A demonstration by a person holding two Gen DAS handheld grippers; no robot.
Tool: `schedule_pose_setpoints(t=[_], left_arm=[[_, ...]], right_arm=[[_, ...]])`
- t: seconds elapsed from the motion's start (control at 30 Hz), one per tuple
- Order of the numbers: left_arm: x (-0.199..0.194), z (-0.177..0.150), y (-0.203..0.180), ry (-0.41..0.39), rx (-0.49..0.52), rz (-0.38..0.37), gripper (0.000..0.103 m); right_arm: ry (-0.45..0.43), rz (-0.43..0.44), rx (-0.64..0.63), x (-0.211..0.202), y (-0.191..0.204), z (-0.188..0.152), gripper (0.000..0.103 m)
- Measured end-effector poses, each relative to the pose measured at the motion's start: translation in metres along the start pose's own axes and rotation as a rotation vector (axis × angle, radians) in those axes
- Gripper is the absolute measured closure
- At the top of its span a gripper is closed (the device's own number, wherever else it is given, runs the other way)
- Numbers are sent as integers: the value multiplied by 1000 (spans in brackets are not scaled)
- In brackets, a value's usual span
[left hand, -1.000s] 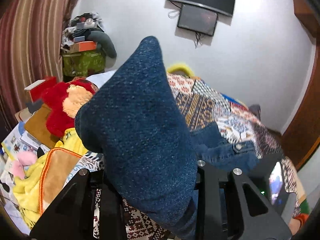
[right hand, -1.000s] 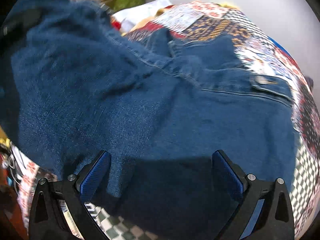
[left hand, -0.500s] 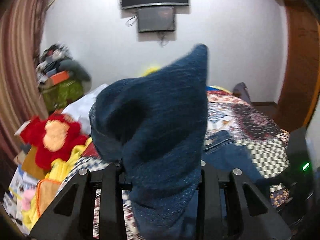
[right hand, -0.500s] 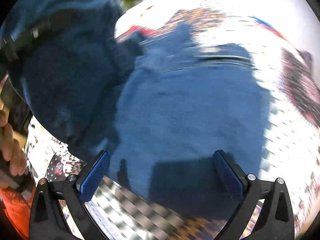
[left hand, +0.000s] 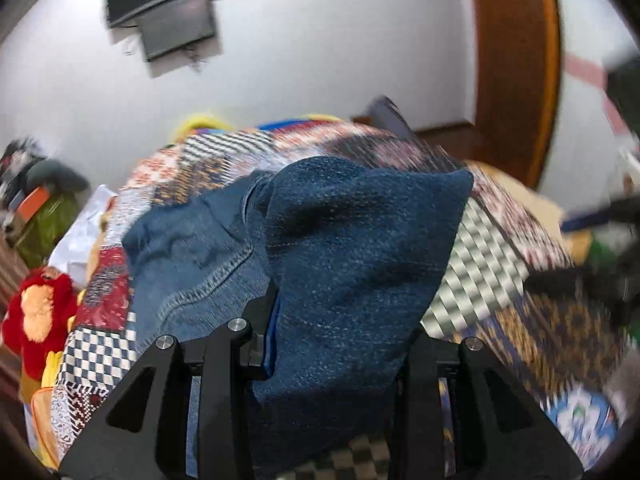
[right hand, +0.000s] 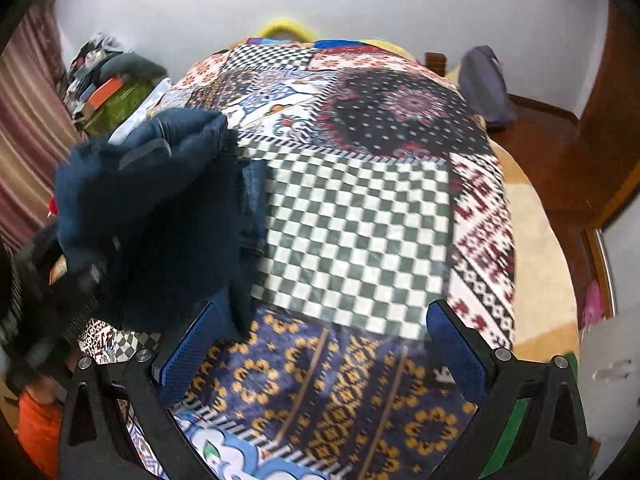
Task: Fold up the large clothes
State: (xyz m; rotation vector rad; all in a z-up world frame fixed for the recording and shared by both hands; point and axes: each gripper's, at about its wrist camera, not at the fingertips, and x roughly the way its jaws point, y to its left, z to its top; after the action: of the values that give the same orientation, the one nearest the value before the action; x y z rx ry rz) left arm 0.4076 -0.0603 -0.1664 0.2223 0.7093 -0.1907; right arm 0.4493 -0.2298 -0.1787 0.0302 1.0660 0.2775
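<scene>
Left gripper (left hand: 336,344) clenched on the jeans (left hand: 352,264); right gripper (right hand: 320,352), released and empty, has them bunched to its left.

Both handheld grippers are matte black plastic with triangular cut-outs in their frames and round silver screw heads at the finger joints. The right gripper (right hand: 324,344) carries bright blue textured pads (right hand: 456,350) on the inner faces of its fingers. The left gripper (left hand: 338,344) shows a strip of the same blue along its left finger. An orange sleeve (right hand: 38,428) shows at the lower left of the right wrist view.
</scene>
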Motion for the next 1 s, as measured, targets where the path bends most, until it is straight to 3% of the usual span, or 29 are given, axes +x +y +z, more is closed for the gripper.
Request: schedule_pose_setpoints(t=[0.07, 0.13, 0.3, 0.37, 0.43, 0.5, 0.6, 0.67, 0.77, 1.0], left_arm=[[6, -16, -14, 62, 84, -33, 71], [12, -29, -24, 98, 135, -17, 71], [12, -37, -25, 142, 124, -17, 62], [7, -35, -25, 152, 95, -64, 41], [-5, -33, -22, 157, 32, -175, 25], [-20, -31, -18, 137, -9, -212, 23], [-41, -29, -4, 95, -48, -178, 21], [-60, -29, 15, 52, -84, -142, 11], [-74, -29, 44, 8, -118, -82, 7], [-76, -46, 116, 37, -224, 76, 6]], right_arm=[[-5, 2, 14, -7, -3, -8, 0], [-12, 7, 26, -10, -5, -11, 0], [-35, 38, 48, -20, -5, -15, 0], [-44, 43, 42, -23, -1, -15, 0], [-53, 41, 27, -29, 4, -14, 0], [-63, 45, 18, -33, 8, -14, 0], [-85, 60, 7, -42, 15, -13, 0], [-95, 73, -2, -45, 22, -12, 0], [-102, 98, -24, -46, 36, -8, 0], [-81, 175, -111, -23, 89, 3, 0]])
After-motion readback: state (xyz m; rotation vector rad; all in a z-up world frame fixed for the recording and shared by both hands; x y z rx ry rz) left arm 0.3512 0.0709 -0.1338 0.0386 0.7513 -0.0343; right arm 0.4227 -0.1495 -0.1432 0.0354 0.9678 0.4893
